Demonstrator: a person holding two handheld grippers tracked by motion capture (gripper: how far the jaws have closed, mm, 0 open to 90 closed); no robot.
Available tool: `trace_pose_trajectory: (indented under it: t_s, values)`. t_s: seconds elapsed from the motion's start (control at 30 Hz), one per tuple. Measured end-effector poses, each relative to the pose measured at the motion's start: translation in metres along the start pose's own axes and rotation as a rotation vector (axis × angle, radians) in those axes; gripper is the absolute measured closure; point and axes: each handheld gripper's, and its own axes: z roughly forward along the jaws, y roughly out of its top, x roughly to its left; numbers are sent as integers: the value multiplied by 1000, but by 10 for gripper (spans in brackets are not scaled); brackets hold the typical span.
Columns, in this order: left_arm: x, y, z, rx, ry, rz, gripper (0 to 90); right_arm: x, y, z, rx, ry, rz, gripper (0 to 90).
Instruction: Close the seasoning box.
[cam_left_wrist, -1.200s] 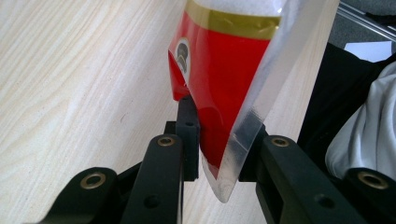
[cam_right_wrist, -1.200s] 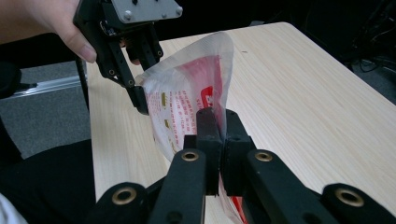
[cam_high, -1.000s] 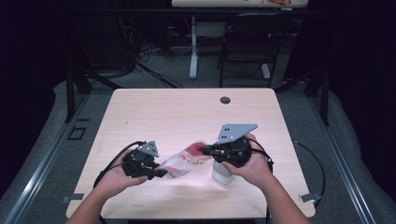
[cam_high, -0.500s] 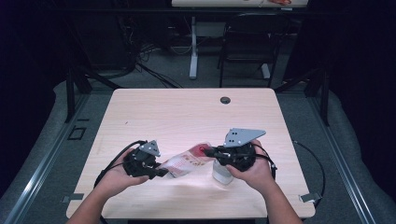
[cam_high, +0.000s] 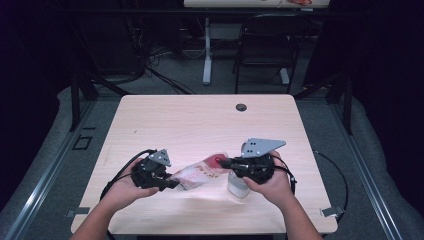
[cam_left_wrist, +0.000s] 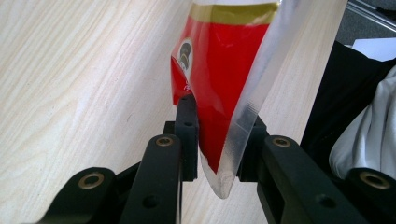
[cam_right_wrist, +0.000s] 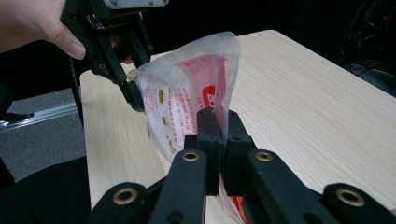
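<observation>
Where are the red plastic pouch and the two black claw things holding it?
Red pouch (cam_high: 200, 173), high view, its middle.
Left gripper (cam_left_wrist: 217, 135), left gripper view, between its fingertips.
Right gripper (cam_right_wrist: 218, 122), right gripper view, between its fingertips.

A clear plastic pouch (cam_high: 200, 172) with red printing is stretched lengthwise left to right above the near part of the desk (cam_high: 200, 120), lifted clear, slightly crumpled.

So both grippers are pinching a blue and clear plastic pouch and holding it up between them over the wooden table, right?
Not quite: the pouch is red and clear, not blue, as the left gripper view shows. The rest holds: the left gripper and right gripper each pinch an end of it over the wooden table.
</observation>
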Motion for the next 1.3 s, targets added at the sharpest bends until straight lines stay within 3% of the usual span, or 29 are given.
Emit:
trace_pose_trajectory:
  t_s: [0.4,1.3]
  values:
    - [-1,6,-8,0,1,4,754,-7,-10,-2,-19,2,54,887]
    - [-1,13,-26,-42,19,7,756,-9,-16,-5,-25,1,87,885]
